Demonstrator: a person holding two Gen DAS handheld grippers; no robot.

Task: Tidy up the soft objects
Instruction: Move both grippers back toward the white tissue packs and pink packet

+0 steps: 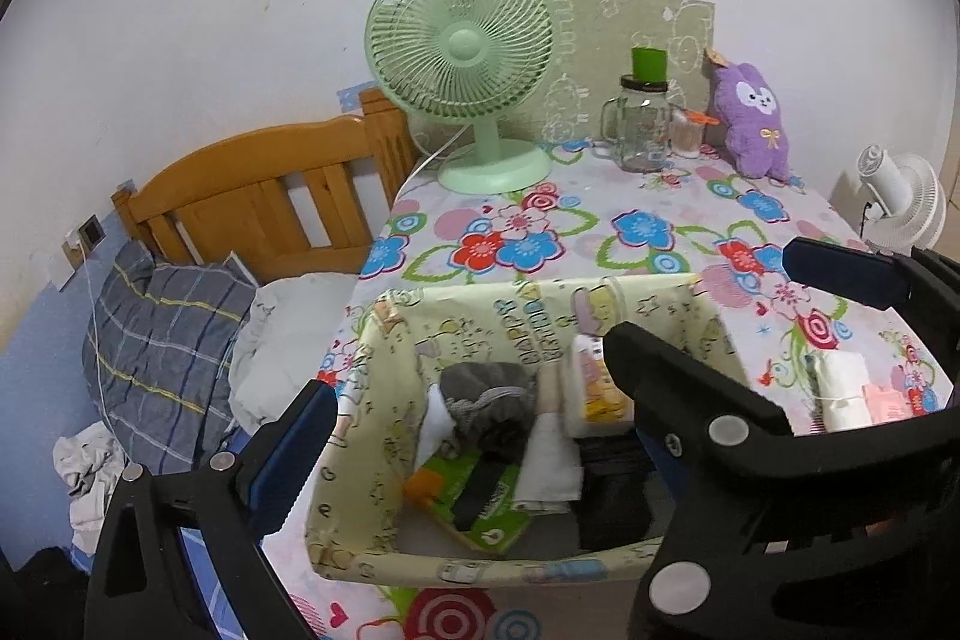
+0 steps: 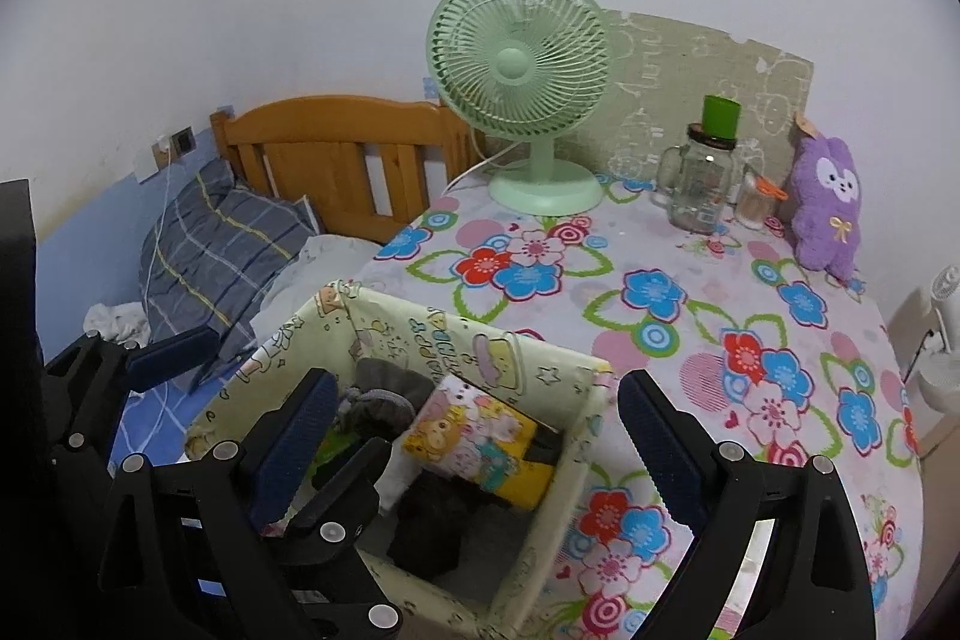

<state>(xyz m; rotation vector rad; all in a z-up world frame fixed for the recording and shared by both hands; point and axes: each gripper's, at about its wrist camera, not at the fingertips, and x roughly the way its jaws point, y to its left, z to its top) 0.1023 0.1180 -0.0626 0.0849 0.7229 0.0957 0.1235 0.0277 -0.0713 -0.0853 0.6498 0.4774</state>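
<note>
A pale yellow cartoon-print box [image 1: 651, 307] [image 2: 570, 445] stands on the floral tablecloth near its front left edge. Inside lie a grey sock bundle [image 1: 489, 388] [image 2: 384, 394], a white folded cloth [image 1: 549, 463], a yellow cartoon tissue pack [image 2: 474, 439] [image 1: 597, 385], a green packet [image 1: 480, 505] and dark cloth [image 2: 429, 523]. A purple plush bunny [image 1: 753, 121] [image 2: 831, 208] leans against the back board. My left gripper [image 1: 474, 400] is open and empty over the box. My right gripper [image 2: 474, 412] is open and empty over the box; one of its fingers [image 1: 840, 271] shows at right.
A green desk fan [image 1: 468, 58] [image 2: 528, 82], a glass jar mug [image 1: 642, 124] [image 2: 696, 187] with a green cup on top and a small glass stand at the back. White and pink packs [image 1: 846, 391] lie right of the box. A bed with a plaid pillow [image 1: 159, 334] lies left. A white fan [image 1: 906, 196] stands right.
</note>
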